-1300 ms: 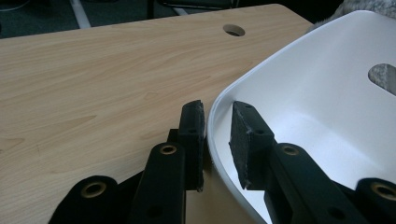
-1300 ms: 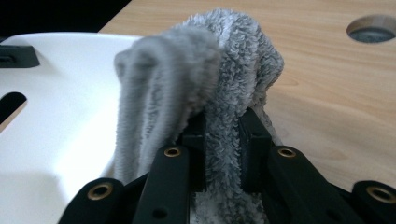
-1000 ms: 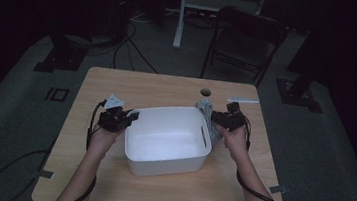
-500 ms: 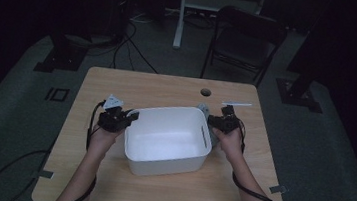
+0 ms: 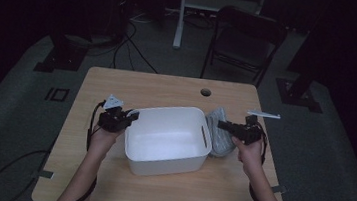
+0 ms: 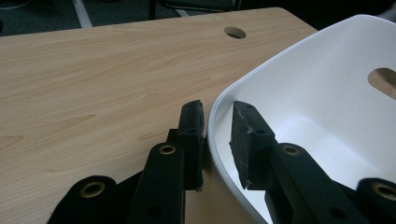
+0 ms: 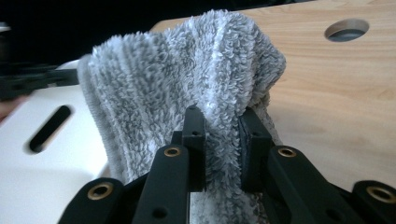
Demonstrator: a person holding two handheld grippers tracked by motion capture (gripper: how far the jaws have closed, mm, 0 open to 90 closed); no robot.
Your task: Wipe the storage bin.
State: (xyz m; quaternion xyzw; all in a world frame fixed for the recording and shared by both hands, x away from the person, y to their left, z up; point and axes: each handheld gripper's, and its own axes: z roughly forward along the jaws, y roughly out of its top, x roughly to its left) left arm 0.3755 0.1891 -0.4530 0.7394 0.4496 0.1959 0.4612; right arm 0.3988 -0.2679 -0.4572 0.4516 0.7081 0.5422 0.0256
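Towel (image 7: 187,70), grey and fluffy, bunched in right hand-held gripper (image 7: 219,140); left grips tub (image 6: 327,93) rim.

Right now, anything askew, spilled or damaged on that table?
Nothing spilled or damaged. The white tub sits slightly skewed to the table edges, its rim between the left tool's jaws. The grey towel is bunched outside the tub's right wall, pinched in the right tool. That looks like work in hand, not a fault.
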